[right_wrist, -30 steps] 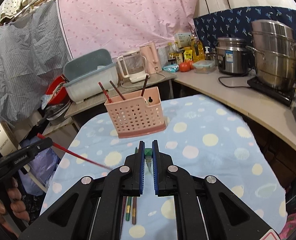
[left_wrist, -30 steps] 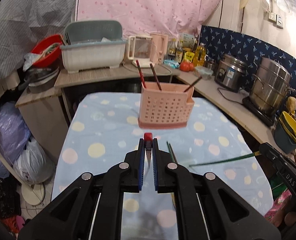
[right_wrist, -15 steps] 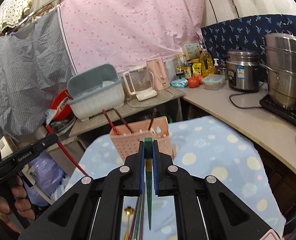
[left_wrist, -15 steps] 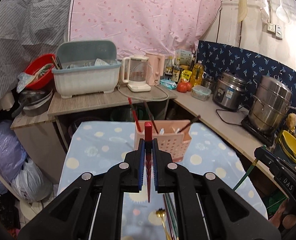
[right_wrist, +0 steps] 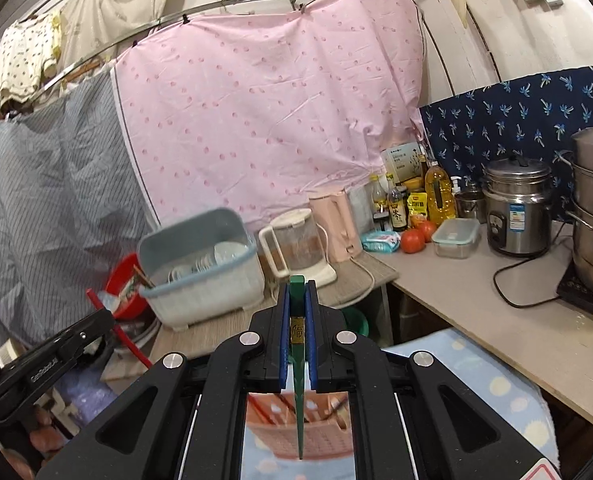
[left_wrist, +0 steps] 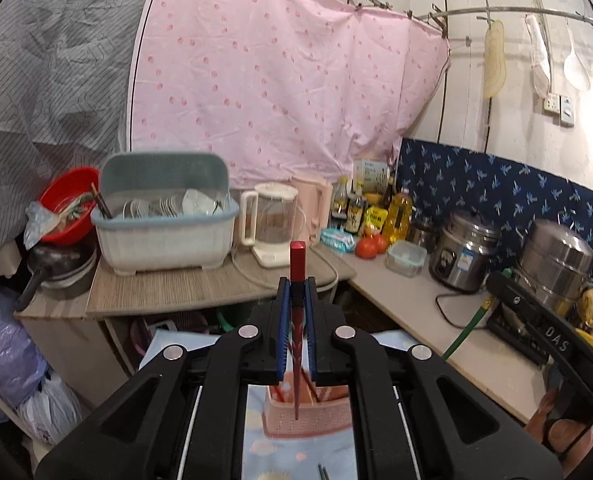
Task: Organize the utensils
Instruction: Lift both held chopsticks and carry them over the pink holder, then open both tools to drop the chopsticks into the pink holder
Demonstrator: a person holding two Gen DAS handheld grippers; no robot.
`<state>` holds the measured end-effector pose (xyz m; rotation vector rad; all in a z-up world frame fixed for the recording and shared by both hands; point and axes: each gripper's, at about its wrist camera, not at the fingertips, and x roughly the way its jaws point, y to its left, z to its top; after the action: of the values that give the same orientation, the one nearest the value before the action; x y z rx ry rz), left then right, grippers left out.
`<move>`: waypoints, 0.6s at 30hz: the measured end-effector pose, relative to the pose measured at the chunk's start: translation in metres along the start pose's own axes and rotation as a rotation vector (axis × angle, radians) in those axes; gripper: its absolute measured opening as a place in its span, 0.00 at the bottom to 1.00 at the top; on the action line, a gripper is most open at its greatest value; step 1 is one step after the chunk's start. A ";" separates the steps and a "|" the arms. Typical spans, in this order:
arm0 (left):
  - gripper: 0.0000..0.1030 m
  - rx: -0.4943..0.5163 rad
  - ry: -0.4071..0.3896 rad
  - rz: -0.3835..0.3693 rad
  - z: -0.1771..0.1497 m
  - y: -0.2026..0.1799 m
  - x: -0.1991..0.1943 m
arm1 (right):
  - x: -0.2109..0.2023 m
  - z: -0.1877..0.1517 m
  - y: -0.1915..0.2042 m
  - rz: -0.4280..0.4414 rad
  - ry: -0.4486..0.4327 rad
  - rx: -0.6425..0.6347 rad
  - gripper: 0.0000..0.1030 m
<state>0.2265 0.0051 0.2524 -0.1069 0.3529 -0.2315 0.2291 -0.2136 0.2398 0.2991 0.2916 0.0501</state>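
Note:
My left gripper point(left_wrist: 296, 292) is shut on a red chopstick point(left_wrist: 297, 264) that hangs tip-down over the pink slotted utensil basket point(left_wrist: 308, 416) below. My right gripper point(right_wrist: 297, 296) is shut on a green chopstick point(right_wrist: 298, 380), also tip-down above the same basket point(right_wrist: 292, 436). The basket holds several dark chopsticks. The right gripper and its green chopstick point(left_wrist: 466, 328) show at the right of the left wrist view. The left gripper with its red chopstick point(right_wrist: 116, 326) shows at the left of the right wrist view.
The basket stands on a table with a blue dotted cloth point(right_wrist: 476, 372). Behind it a counter carries a dish rack point(left_wrist: 164, 228), a kettle point(left_wrist: 272, 224), bottles, tomatoes point(right_wrist: 416, 238) and steel pots point(right_wrist: 516, 208). One more utensil tip point(left_wrist: 322, 472) lies on the cloth.
Both grippers have lifted and tilted up with their chopsticks. The basket has dropped low in both views and now sits under the hanging chopstick tips.

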 end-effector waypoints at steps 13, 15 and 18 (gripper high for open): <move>0.07 -0.017 0.091 0.027 -0.013 0.016 0.079 | 0.100 -0.020 -0.006 -0.036 0.098 0.022 0.07; 0.07 -0.023 0.119 0.027 -0.022 0.019 0.089 | 0.110 -0.033 -0.010 -0.040 0.128 0.028 0.07; 0.07 -0.024 0.148 0.024 -0.031 0.021 0.096 | 0.119 -0.046 -0.012 -0.056 0.157 0.021 0.07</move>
<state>0.3080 0.0002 0.1890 -0.1098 0.5038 -0.2114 0.3295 -0.2012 0.1615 0.3088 0.4568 0.0157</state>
